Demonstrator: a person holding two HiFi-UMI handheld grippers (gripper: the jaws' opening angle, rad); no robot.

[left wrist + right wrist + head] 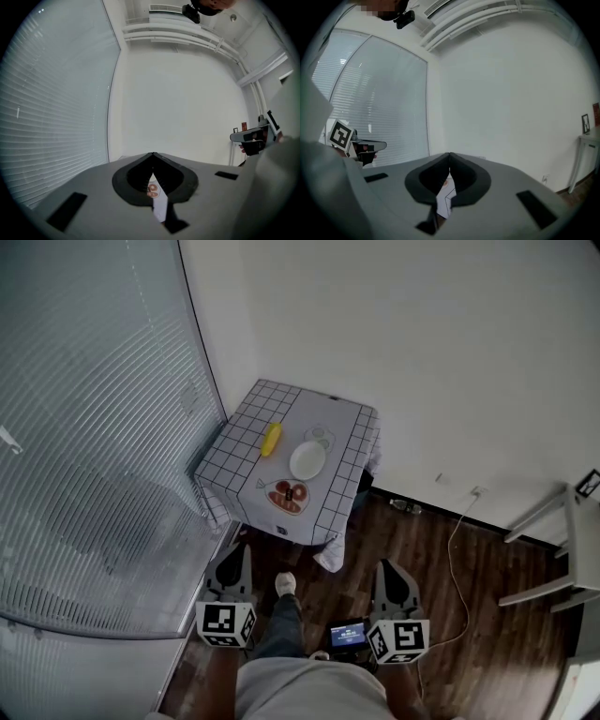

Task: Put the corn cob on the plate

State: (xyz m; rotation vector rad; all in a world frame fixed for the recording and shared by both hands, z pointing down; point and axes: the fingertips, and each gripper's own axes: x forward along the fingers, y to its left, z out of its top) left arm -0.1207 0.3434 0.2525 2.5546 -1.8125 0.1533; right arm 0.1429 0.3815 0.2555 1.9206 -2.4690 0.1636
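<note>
In the head view a yellow corn cob (271,439) lies on the left part of a small table (347,442) covered with a grid-pattern cloth. A white empty plate (307,460) sits just right of the cob. Both grippers are held low over the floor, well short of the table's near edge. My left gripper (234,551) is shut with nothing in it, and its jaws meet at a point in the left gripper view (152,154). My right gripper (391,568) is also shut and empty (449,154).
A dish of red food (288,496) sits at the table's near edge, also seen through the left jaws' gap (151,189). Window blinds (84,427) fill the left. A white rack (562,549) stands at the right; a cable (455,549) crosses the wooden floor.
</note>
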